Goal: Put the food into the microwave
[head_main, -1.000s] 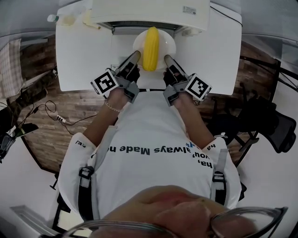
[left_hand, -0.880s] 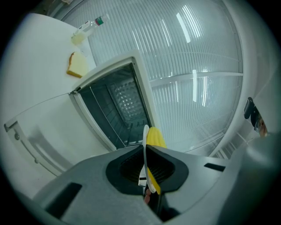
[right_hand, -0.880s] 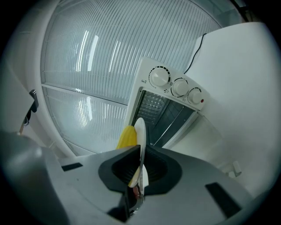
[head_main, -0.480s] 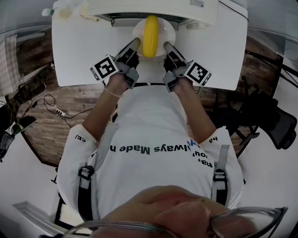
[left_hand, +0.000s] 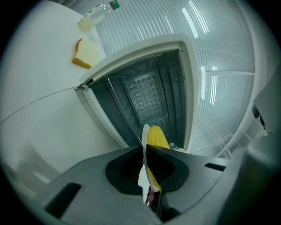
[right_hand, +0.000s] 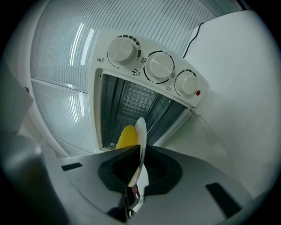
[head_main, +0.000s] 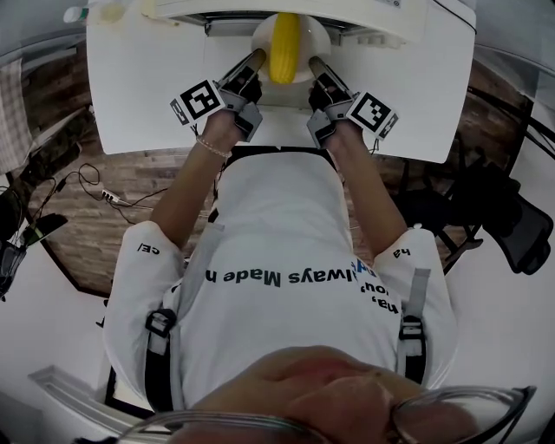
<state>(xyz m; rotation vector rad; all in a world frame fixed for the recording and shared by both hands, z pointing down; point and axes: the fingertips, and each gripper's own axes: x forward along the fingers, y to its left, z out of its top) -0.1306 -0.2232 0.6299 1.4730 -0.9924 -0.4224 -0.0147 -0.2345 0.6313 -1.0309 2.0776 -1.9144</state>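
A yellow corn cob (head_main: 284,42) lies on a white plate (head_main: 314,35), held level between both grippers in front of the white microwave (head_main: 364,10). My left gripper (head_main: 253,61) is shut on the plate's left rim and my right gripper (head_main: 316,64) on its right rim. In the left gripper view the plate (left_hand: 144,139) stands edge-on between the jaws, the corn (left_hand: 156,137) behind it, and the open dark microwave cavity (left_hand: 147,94) is straight ahead. The right gripper view shows the plate rim (right_hand: 140,132), the corn (right_hand: 127,136) and the cavity (right_hand: 131,103) likewise.
The microwave stands on a white table (head_main: 147,87); its door is open. Three knobs (right_hand: 159,65) run beside the opening. A slice of bread (left_hand: 86,52) and a clear bottle (left_hand: 97,11) lie on the table left of the microwave. Cables (head_main: 95,191) lie on the wooden floor.
Both grippers have carried the plate with the corn forward towards the microwave; its far rim now lies under the microwave's front edge in the head view.
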